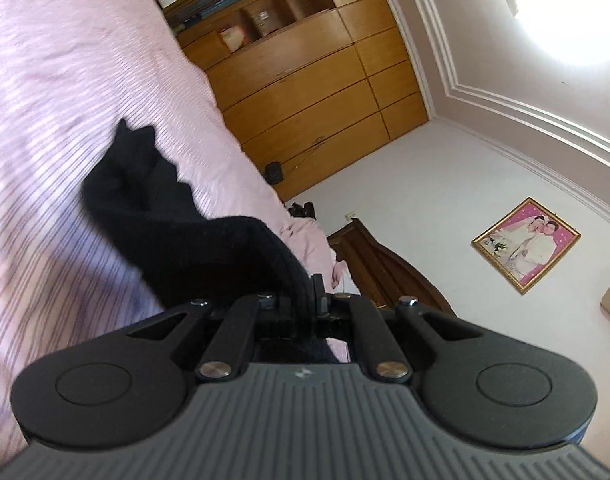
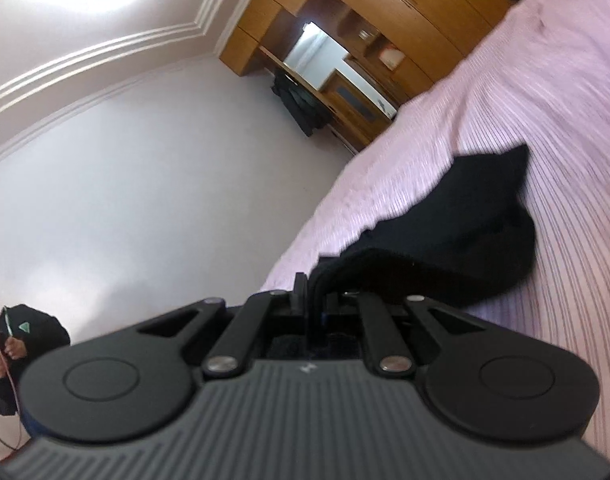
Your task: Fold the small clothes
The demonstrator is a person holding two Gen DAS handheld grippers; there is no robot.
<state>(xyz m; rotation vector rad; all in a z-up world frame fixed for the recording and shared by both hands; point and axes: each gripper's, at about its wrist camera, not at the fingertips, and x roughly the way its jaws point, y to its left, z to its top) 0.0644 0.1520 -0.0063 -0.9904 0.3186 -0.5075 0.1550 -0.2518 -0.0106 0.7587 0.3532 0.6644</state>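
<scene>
A small black garment (image 1: 153,204) hangs over the pink striped bedsheet (image 1: 57,92), held up by both grippers. My left gripper (image 1: 309,292) is shut on one edge of it, and the cloth runs away to the left. My right gripper (image 2: 311,292) is shut on another edge of the black garment (image 2: 465,232), which stretches to the right above the bedsheet (image 2: 525,92). The far end of the garment droops toward the bed. Both views are tilted and blurred.
A wooden wardrobe with shelves (image 1: 305,80) stands beyond the bed. A framed photo (image 1: 525,244) hangs on the white wall. A dark wooden headboard (image 1: 385,268) is by the bed's end. A person in dark clothes (image 2: 13,344) sits at the lower left of the right wrist view.
</scene>
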